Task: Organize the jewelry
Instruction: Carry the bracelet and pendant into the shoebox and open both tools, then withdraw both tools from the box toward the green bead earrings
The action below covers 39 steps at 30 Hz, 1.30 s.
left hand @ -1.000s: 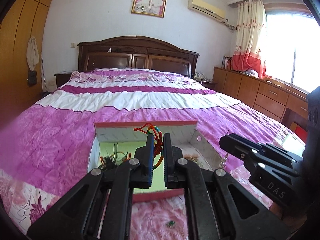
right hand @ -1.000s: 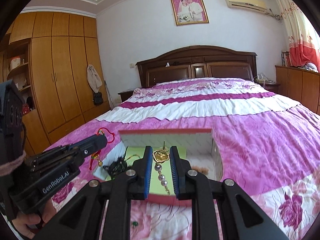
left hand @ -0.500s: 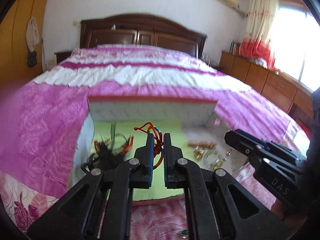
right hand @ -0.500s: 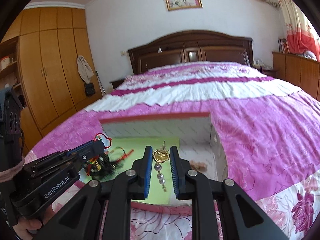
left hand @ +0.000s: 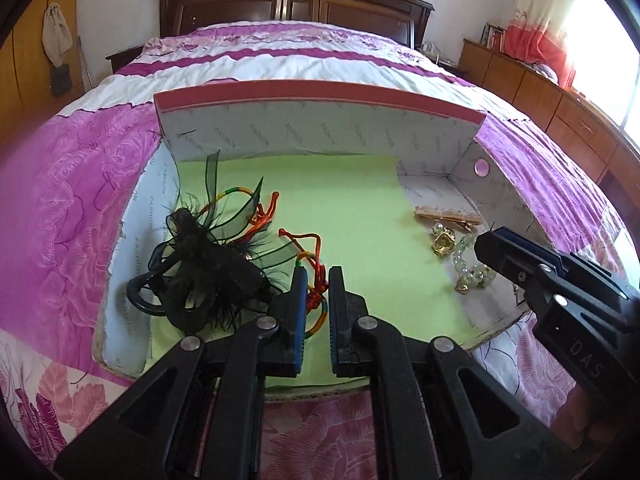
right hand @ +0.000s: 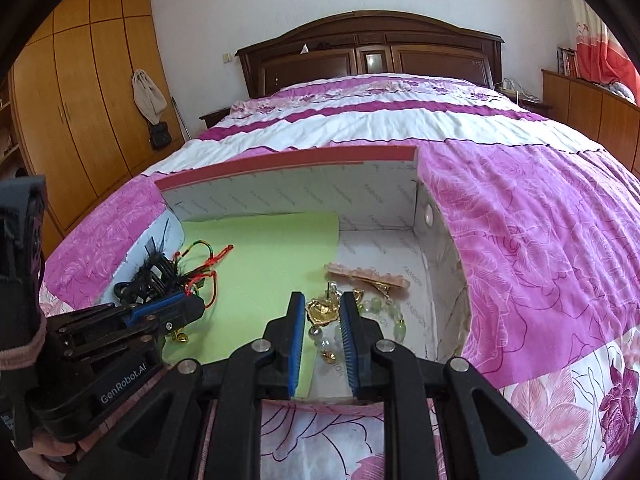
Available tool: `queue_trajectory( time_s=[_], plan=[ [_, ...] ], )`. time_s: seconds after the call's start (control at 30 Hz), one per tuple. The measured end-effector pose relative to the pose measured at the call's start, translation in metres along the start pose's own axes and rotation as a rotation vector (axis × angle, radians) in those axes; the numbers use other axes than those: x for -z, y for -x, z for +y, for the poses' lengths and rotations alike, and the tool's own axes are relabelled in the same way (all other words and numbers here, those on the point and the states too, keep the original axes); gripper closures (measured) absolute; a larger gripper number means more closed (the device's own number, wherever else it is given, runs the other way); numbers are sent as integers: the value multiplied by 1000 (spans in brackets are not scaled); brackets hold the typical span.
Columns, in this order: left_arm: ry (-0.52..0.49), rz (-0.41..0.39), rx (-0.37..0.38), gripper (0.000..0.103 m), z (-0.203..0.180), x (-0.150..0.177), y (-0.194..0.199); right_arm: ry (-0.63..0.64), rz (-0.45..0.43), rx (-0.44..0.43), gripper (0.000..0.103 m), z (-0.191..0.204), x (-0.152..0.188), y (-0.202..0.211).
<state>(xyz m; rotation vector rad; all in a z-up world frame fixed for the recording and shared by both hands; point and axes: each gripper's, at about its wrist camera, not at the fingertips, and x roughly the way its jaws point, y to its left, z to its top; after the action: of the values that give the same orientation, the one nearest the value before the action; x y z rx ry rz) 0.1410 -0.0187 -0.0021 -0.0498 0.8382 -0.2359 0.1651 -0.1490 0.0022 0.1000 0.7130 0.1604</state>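
Two handheld grippers point down into an open cardboard box [left hand: 320, 128] that rests on a bed covered by a pink floral bedspread [left hand: 60, 200]. A light green sheet [left hand: 352, 220] lines most of the box floor; a bare white strip runs along the right side. The left gripper [left hand: 318, 312] has its jaws nearly closed, having just eased apart slightly, and a red knotted cord bracelet [left hand: 316, 292] with multicoloured segments sits between the blue pads [left hand: 298, 312], over the near part of the green sheet. Whether the pads press on the cord cannot be told. Just to the left of it lies a black feathered hair ornament [left hand: 200, 268] with a second coloured cord beside it. The right gripper [right hand: 323, 332] is closed on a gold brooch with a pearl drop [right hand: 320, 312], held over the white strip at the right edge of the green sheet. Beside it on the white strip lie a pale green bead bracelet [right hand: 384, 308] and a pink hair clip [right hand: 368, 278], near the right wall of the box. In the right wrist view, a sleeve cuff [right hand: 20, 348] appears behind the left gripper.
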Motion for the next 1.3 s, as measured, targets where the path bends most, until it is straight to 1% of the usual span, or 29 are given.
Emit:
queue_trajectory(
  time_s=[0.07,0.1,0.13,0.17,0.2,0.23,0.3,0.4,0.6,0.8,1.03,1.3],
  plan=[
    [5,12,-3,93,0,0,0,-1,8,4,83,-1,0,-1],
    [6,16,-3,88,0,0,0,-4,10,6,81,-1,-1,-1],
    [6,20,-7,82,0,-1,0,-7,14,7,76,-1,-2,-1],
    [6,21,-11,79,-1,-2,1,-12,16,8,71,-2,-2,0],
    [6,21,-7,75,0,-2,2,-18,17,6,61,-3,-2,0],
    [7,21,4,72,-1,-2,4,-29,18,-5,59,-4,-3,1],
    [11,19,27,71,-1,-3,10,-49,13,-17,59,-6,-4,4],
    [14,9,47,70,-1,-4,20,-68,-4,-35,59,-9,-4,12],
    [3,-25,81,69,0,-5,46,-91,-66,-65,59,-6,-6,40],
    [1,-46,72,68,8,-5,69,-113,-113,-79,59,-4,-4,70],
    [39,-49,62,68,27,5,85,-121,-115,-77,58,-2,4,93],
    [45,-9,22,68,41,27,87,-122,-85,-74,58,-3,23,105]
  ],
)
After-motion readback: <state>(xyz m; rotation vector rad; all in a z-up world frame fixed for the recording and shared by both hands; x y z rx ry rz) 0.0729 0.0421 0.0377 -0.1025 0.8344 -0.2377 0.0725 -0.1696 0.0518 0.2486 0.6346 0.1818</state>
